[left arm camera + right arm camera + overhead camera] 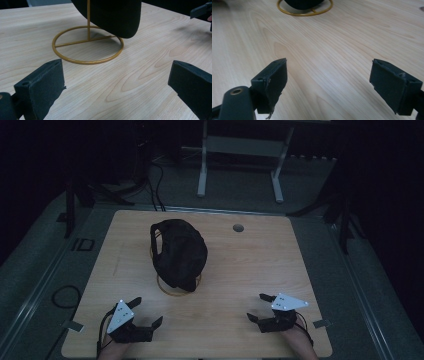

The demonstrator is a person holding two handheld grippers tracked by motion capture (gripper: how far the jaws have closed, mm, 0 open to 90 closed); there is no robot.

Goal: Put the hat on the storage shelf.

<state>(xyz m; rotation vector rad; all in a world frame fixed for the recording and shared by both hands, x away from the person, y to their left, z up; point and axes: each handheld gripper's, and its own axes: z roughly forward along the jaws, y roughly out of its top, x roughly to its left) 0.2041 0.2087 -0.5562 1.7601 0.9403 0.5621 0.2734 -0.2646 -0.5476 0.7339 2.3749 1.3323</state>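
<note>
From the high view I saw the black fabric cap (179, 252) draped over a thin gold wire stand with a ring base (179, 290), sitting left of centre on the pale wooden counter (250, 270), well apart from both of my tools. My left gripper (149, 312) rested near the counter's front-left edge with its fingers (41, 88) spread wide and nothing between them; in the left gripper view the ring base (87, 61) lay just ahead, the upright rod (88, 20) rose behind it, and the cap's dark rounded edge (117, 17) hung over the ring without touching the wood. My right gripper (261, 307) sat near the front-right edge, its fingers (273, 80) likewise wide apart and empty, with the ring and the cap far off at the top of its view. I judged the cap soft and light, likely to fold or slump under a pinch rather than resist, and not slippery against the foam pads. The stand looked slight and top-loaded, so I reckoned a sideways tug could tip it or drag it along. I thought the best hold was the free lower edge nearest me, pinched through a single layer, then lifted straight up off the rod, with the other gripper free to steady the ring base if it shifted. A round grommet hole (238, 228) marked the far side.
</note>
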